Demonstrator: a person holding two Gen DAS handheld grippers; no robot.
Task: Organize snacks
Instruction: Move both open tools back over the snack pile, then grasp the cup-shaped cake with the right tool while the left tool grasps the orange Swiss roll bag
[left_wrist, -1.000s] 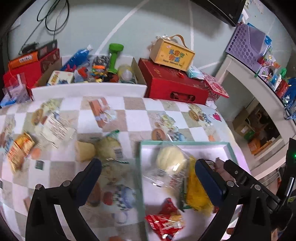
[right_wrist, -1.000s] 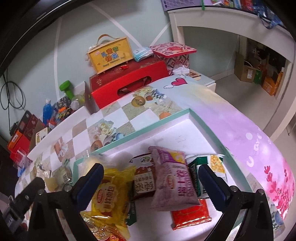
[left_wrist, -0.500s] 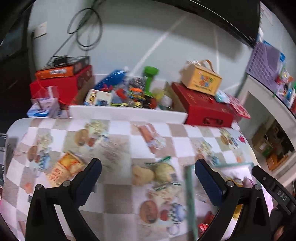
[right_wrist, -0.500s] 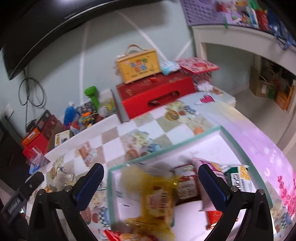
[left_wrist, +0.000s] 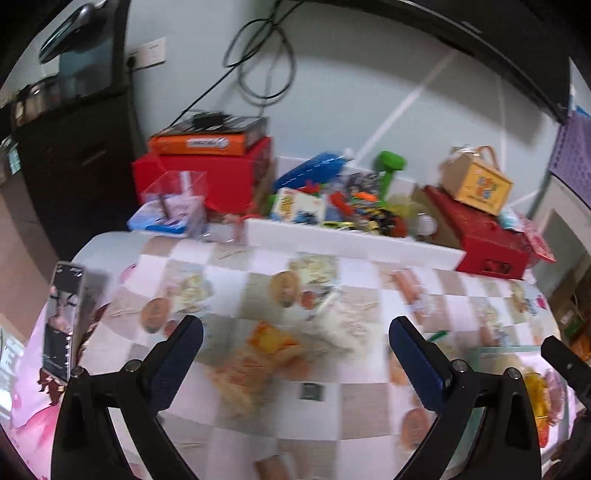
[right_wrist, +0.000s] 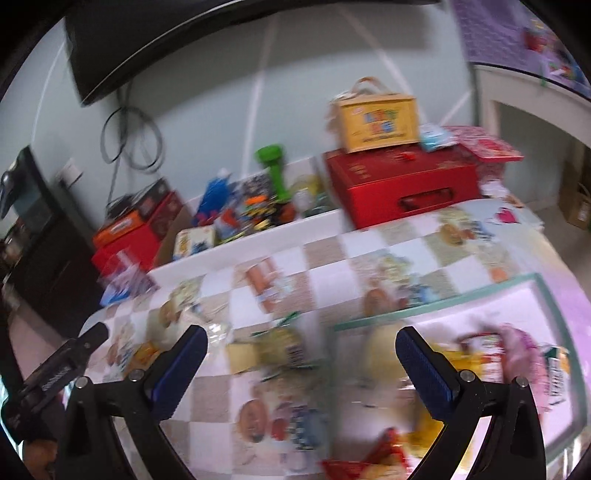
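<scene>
Both views are motion-blurred. My left gripper (left_wrist: 295, 343) is open and empty above the checkered tablecloth, over an orange snack packet (left_wrist: 271, 338) and a clear white packet (left_wrist: 341, 326). My right gripper (right_wrist: 301, 347) is open and empty above a yellow-green snack bag (right_wrist: 275, 350) beside the white tray with the teal rim (right_wrist: 436, 304). The tray holds several snack packets, among them a yellow one (right_wrist: 463, 360) and a pink one (right_wrist: 521, 350). The tray's corner shows in the left wrist view (left_wrist: 506, 349).
A phone (left_wrist: 62, 321) lies at the table's left edge. Behind the table stand red boxes (right_wrist: 402, 184), a yellow carry box (right_wrist: 376, 122), a white bin of toys (left_wrist: 332, 210) and a green dumbbell (right_wrist: 273, 166). The left gripper shows in the right wrist view (right_wrist: 59, 365).
Both grippers have swung left, away from the tray. The left view now looks at the table's left part and the phone; the right view now looks at the loose bag beside the tray.
</scene>
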